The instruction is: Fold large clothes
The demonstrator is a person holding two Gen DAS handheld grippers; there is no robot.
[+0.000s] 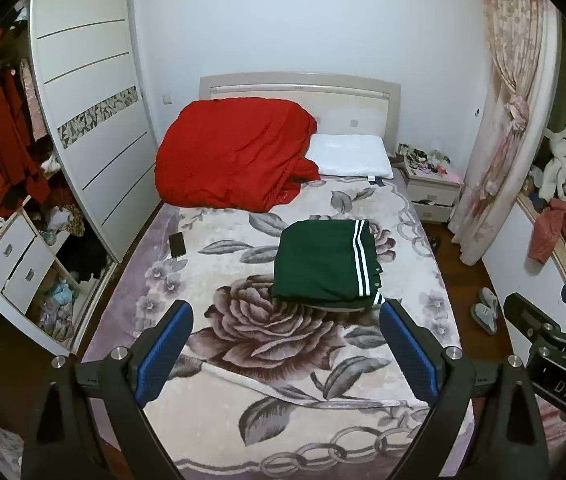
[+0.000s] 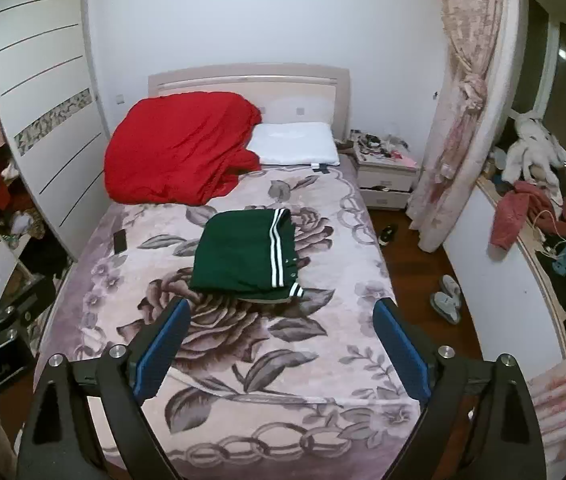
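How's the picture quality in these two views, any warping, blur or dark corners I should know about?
Left wrist view: strong fisheye bend, the wardrobe curves, corners are black; the green garment on the bed stays sharp under dim, bluish indoor light. Right wrist view: same warping and dark corners, the curtain bows, its edges look soft; no glare.

Home bedroom: bed [image 1: 243,360], pillow [image 1: 349,156], open wardrobe [image 1: 87,100], nightstand [image 1: 431,192].

Both my wrist cams sit high at the foot of the bed [image 1: 411,216], well back, facing the headboard [image 2: 249,76]. Left view is shifted left and catches more wardrobe [image 1: 87,92]; right view takes in more of the window ledge [image 2: 523,236]. Both share the whole bed, folded green garment [image 1: 325,264] and nightstand [image 2: 387,178].
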